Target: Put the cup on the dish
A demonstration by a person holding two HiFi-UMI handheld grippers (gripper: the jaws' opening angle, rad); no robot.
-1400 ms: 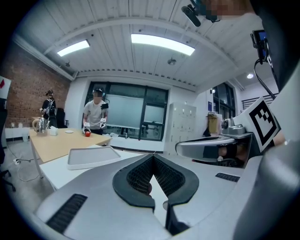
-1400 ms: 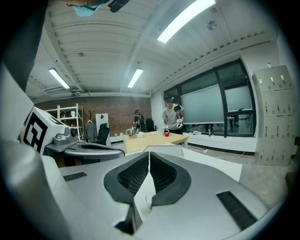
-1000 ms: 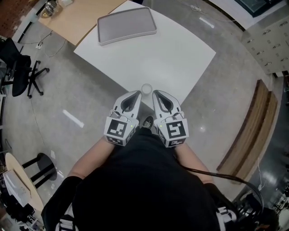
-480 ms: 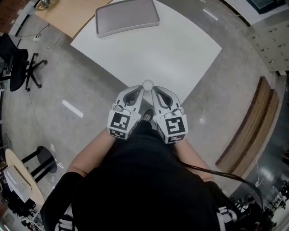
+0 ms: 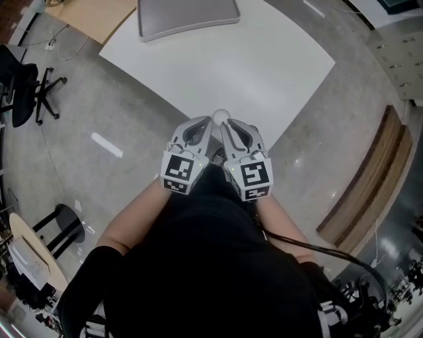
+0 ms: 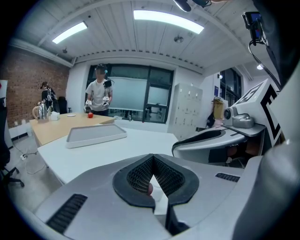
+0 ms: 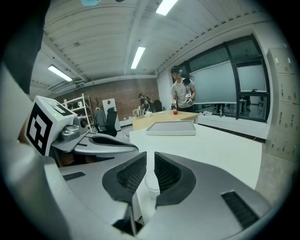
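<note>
- Our right gripper (image 7: 150, 158) is clenched on nothing, its jaws all but touching; the cup (image 7: 151, 182) shows just past them, not between the pads
- Our left gripper (image 6: 151, 158) is likewise closed and empty, its tips meeting just short of the cup
- Over the last second we have lowered both grippers together, and their tips now sit just on our side of the cup, one at each flank
- The cup stands at the near corner of the table (image 5: 277, 72), untouched as far as we can tell
- The dish (image 5: 187, 16) lies well beyond the cup, on the far side
- We judge this the approach: a gripper must open before any grasp, so the carry has not begun
</note>
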